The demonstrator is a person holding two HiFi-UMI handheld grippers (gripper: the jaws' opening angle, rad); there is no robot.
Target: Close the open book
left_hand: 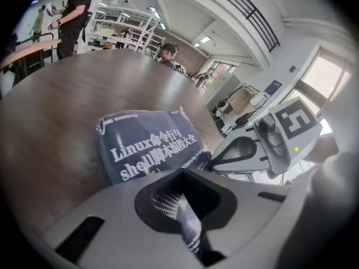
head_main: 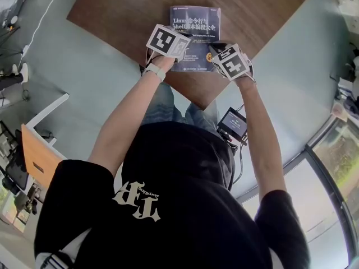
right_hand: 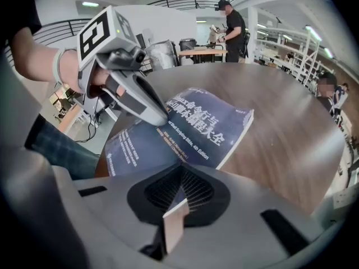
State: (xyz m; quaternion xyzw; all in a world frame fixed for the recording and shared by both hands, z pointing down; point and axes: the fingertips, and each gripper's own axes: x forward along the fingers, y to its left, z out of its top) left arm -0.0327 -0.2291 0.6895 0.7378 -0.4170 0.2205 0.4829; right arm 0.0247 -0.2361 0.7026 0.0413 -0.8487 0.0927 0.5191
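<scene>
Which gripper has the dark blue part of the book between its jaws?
The left gripper: a dark blue printed sheet of the book sits between its jaws. The right gripper has a pale sheet there instead.

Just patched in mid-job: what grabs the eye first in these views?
A dark blue book with white lettering lies cover-up near the corner of the brown table. Both tools, topped with marker cubes, crowd its near edge. The left tool is shut on the book's blue printed cover, and the right tool is shut on a thin pale edge of it.
</scene>
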